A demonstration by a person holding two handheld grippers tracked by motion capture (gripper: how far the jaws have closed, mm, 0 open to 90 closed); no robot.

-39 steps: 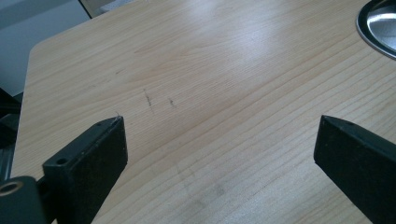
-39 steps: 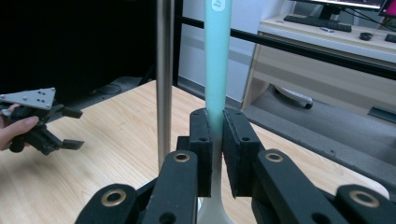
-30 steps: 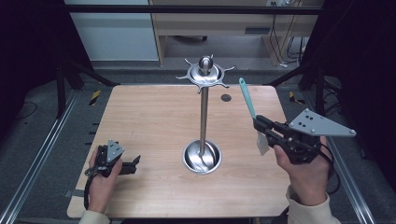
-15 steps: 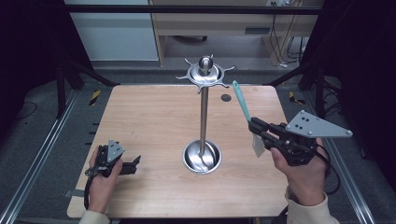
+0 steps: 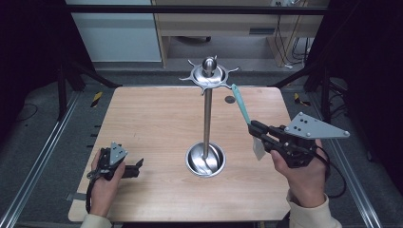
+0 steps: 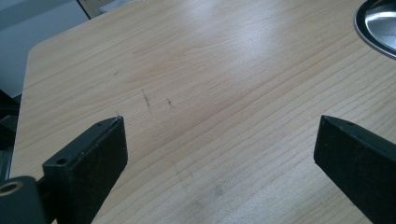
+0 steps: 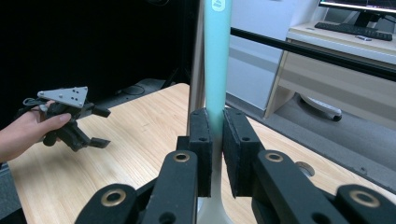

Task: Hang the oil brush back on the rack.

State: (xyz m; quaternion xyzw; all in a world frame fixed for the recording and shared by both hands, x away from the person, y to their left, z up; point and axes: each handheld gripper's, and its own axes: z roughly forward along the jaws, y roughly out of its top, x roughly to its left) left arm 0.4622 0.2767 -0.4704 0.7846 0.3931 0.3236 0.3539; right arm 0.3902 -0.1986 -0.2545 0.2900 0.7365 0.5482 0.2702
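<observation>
Big wooden table [image 5: 157, 118] first, pale grain, rounded corners, carrying everything. Mid-table stands a tall steel rack [image 5: 207, 111]: thin pole rising from a round dished base [image 5: 205, 160], w/ a hooked crown and ball knob at the top [image 5: 209, 73]. Small dark round spot [image 5: 230, 99] on the table behind the rack, can't tell what it is.

Right gripper [image 5: 256, 133] is up off the table, held in the person's right hand [image 5: 304, 178], grey three-cornered plate on top. Its fingers [image 7: 201, 149] are pinched narrow on a spatula [image 5: 241, 107], teal handle clamped between the pads. From the fingers the handle runs up and away, its tip close beside the rack's crown; whether it touches a hook I can't tell. The pale blade end [image 5: 258, 148] hangs just below the fingers, above the table. In the right gripper view the rack pole sits straight behind the fingers, right beside the handle [image 7: 217, 60].

Left gripper [image 5: 135, 167] is low at the near left of the table, in the person's left hand [image 5: 104, 183]. Fingers [image 6: 100, 144] spread wide, nothing btwn them, just bare wood ahead; the rack's base edge [image 6: 378, 28] is off past the right-hand finger, well apart.
</observation>
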